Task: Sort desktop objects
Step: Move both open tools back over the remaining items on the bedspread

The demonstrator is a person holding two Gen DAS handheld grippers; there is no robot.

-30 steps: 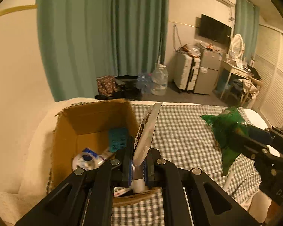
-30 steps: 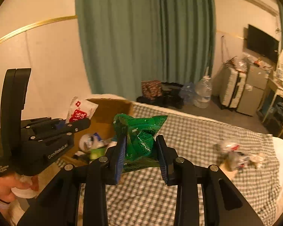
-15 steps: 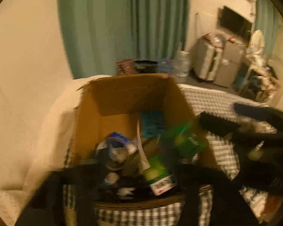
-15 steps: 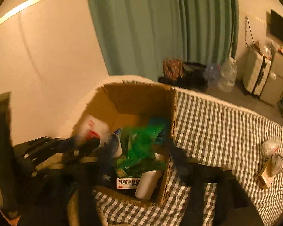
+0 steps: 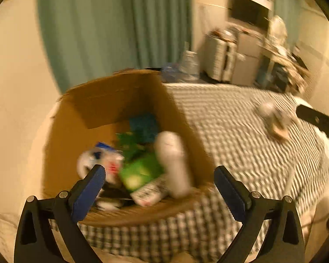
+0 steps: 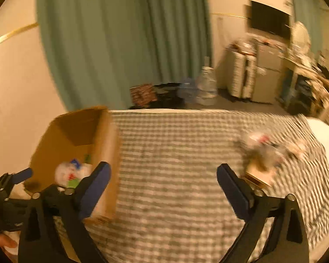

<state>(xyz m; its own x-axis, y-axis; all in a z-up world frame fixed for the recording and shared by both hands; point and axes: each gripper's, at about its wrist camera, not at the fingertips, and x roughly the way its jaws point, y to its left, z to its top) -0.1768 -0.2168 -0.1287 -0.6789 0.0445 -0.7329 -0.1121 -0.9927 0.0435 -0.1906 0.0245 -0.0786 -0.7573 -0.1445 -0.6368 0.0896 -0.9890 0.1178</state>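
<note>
The box [image 5: 103, 114] sits on the checked cloth [image 5: 230, 131], holding a green bag [image 5: 140, 171] and a white bottle [image 5: 173, 164] leaning upright. Left gripper [image 5: 159, 183] and right gripper [image 6: 162, 182] — both opening wide, nothing between. Only the right view shows the leftover clutter [image 6: 267, 153] clearly.

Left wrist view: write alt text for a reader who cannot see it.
The left gripper, its jaws opening with nothing between them, hangs over an open cardboard box of blurred items, including a green packet and a white bottle. The box stands on a checked cloth; green curtains hang behind.
</note>
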